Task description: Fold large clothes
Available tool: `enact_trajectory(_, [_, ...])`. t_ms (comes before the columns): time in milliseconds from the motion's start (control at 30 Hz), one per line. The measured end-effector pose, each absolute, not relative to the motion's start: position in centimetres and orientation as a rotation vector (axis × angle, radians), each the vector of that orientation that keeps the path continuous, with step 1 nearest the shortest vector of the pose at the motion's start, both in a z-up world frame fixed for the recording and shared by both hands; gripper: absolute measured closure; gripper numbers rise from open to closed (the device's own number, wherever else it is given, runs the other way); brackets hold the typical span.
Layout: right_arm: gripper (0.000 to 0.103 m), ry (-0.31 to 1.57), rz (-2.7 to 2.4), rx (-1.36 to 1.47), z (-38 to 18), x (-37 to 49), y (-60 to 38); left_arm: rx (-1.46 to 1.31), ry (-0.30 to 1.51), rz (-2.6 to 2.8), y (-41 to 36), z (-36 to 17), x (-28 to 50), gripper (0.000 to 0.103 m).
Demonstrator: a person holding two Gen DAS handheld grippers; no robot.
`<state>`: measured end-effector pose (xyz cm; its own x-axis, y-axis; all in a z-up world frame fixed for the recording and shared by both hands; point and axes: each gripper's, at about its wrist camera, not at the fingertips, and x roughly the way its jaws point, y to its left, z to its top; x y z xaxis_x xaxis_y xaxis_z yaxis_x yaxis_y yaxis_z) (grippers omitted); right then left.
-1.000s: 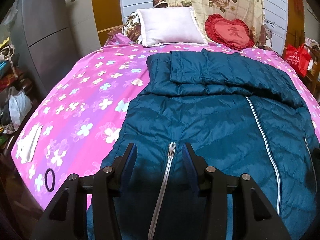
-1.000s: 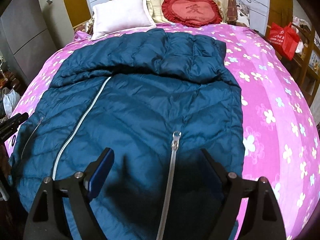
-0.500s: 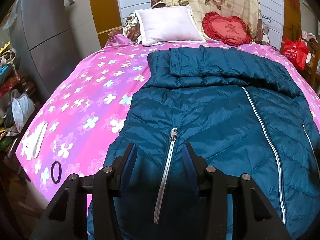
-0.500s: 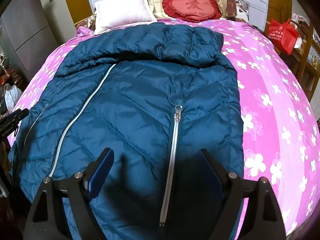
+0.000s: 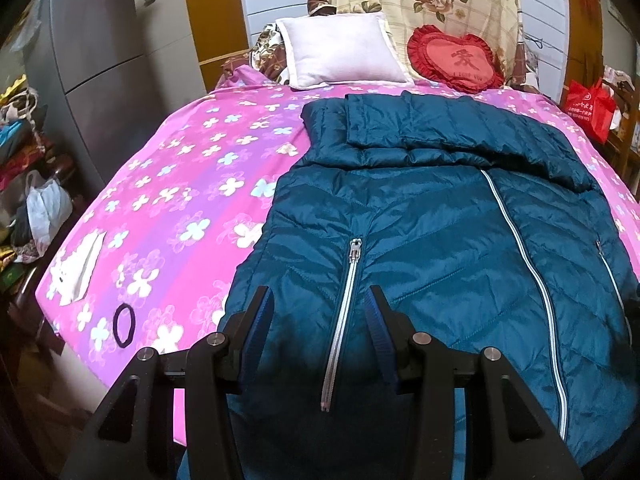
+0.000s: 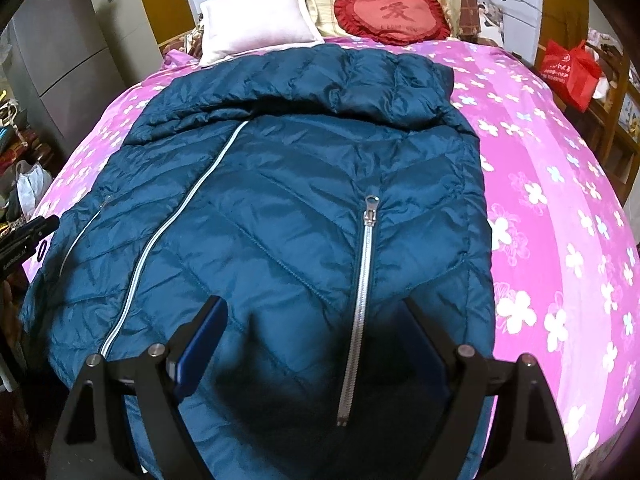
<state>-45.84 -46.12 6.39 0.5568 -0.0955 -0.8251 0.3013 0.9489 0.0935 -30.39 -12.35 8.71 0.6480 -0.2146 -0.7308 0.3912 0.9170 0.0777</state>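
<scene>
A large dark teal quilted down jacket [image 5: 432, 216] lies front up on a pink flowered bed [image 5: 180, 200], sleeves folded across its top; it also shows in the right wrist view [image 6: 296, 184]. My left gripper [image 5: 318, 304] is open and empty above the jacket's lower left part, its jaws either side of a pocket zipper [image 5: 344, 300]. My right gripper [image 6: 312, 320] is wide open and empty above the lower right part, near the other pocket zipper [image 6: 362, 292]. The main zipper [image 6: 172, 224] runs down the middle.
A pale pink pillow [image 5: 340, 52] and a red heart cushion [image 5: 456, 58] sit at the headboard. A black hair tie [image 5: 124, 326] and white cloth [image 5: 80, 268] lie on the bed's left edge. A grey cabinet [image 5: 100, 72] stands left, a red bag [image 5: 590, 108] right.
Both grippers have drawn back toward the jacket's hem and risen, so more of each pocket zipper shows. Both stay open. The jacket has not moved.
</scene>
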Motion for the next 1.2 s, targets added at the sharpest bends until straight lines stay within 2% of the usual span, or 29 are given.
enact_trajectory(1200, [0.011, 0.983, -0.227, 0.227, 6.0, -49.5, -44.7, 0.238, 0.873, -0.311, -7.0, 7.5, -31.8, 0.074])
